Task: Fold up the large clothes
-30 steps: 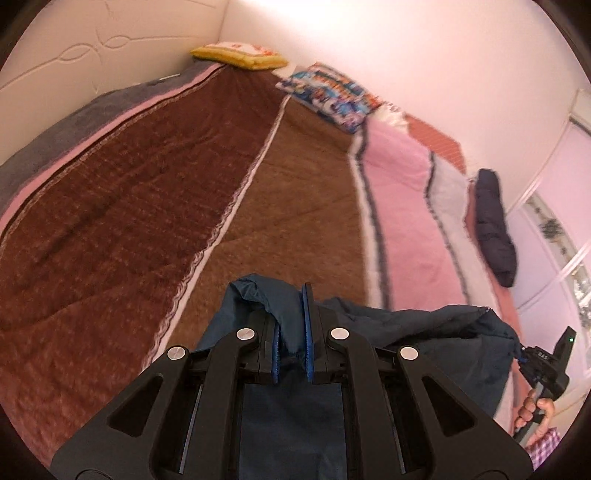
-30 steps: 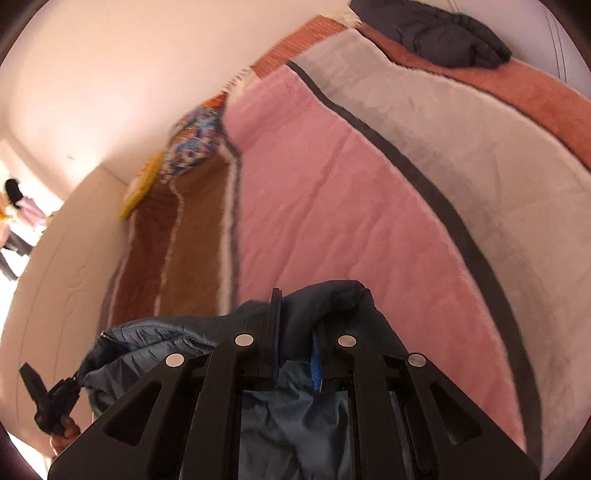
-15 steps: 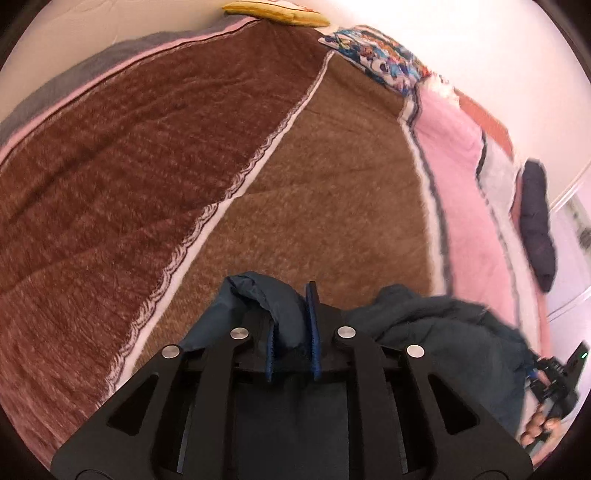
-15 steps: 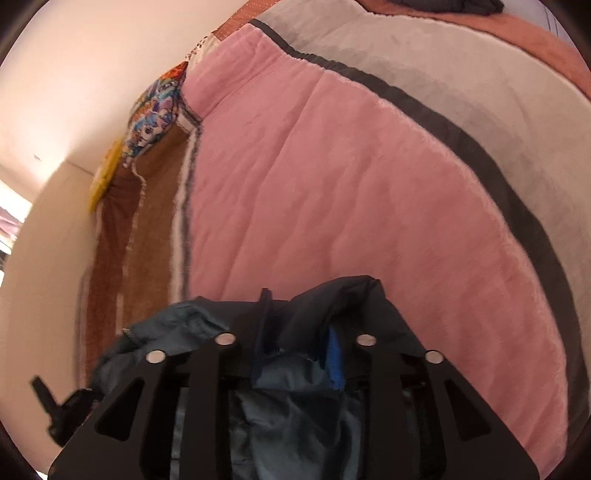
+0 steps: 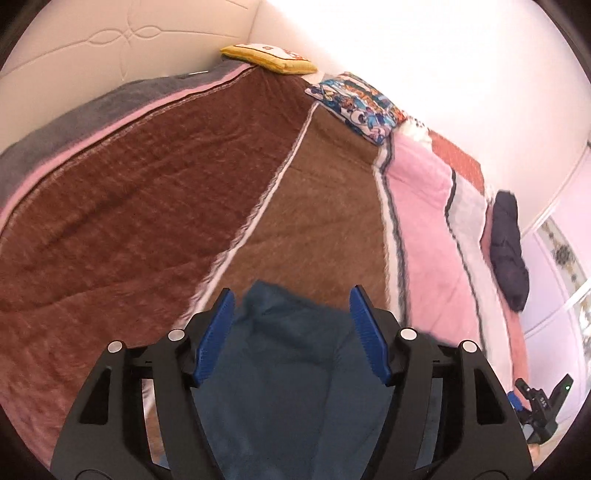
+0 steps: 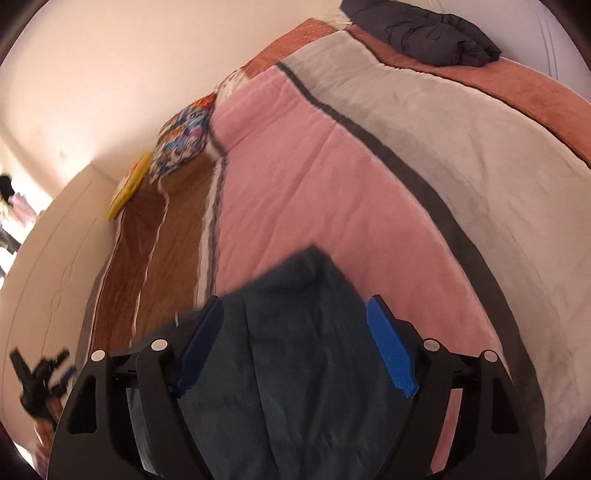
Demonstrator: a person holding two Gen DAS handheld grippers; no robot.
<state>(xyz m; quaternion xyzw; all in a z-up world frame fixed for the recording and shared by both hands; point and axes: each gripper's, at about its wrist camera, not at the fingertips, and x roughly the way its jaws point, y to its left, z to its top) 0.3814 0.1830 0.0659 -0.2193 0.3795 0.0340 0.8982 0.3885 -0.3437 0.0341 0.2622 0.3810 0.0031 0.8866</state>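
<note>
- Your left claw (image 5: 291, 332) stands released, its blue pads (image 5: 216, 334) spread wide with nothing pinched between them.
- Your right claw (image 6: 295, 343) is released too; its pads (image 6: 391, 347) sit well apart on either side of the cloth.
- The dark blue garment (image 5: 291, 369) lies on the bed (image 5: 110, 206) at the near edge, under and between the fingers of both claws.
- In the left wrist view its far edge rests on the brown stripe of the blanket; in the right wrist view the same garment (image 6: 295, 362) reaches onto the pink stripe. So it spans the seam between those two bands.
- With both claws let go, the garment is probably laid down here so it can spread flat on the broad bed before a fold.
- Its surface shows soft ridges and a humped far edge, so it looks not yet smoothed.
- Your other tool shows at the far right of the left view and at the far left of the right view, so you work side by side along one edge.
- A second dark garment (image 6: 424, 33) lies bundled at the far right of the bed, well apart from your work.
- The patterned pillow (image 5: 358, 103) and yellow cushion (image 5: 267, 59) sit far away by the wall, out of the way.
</note>
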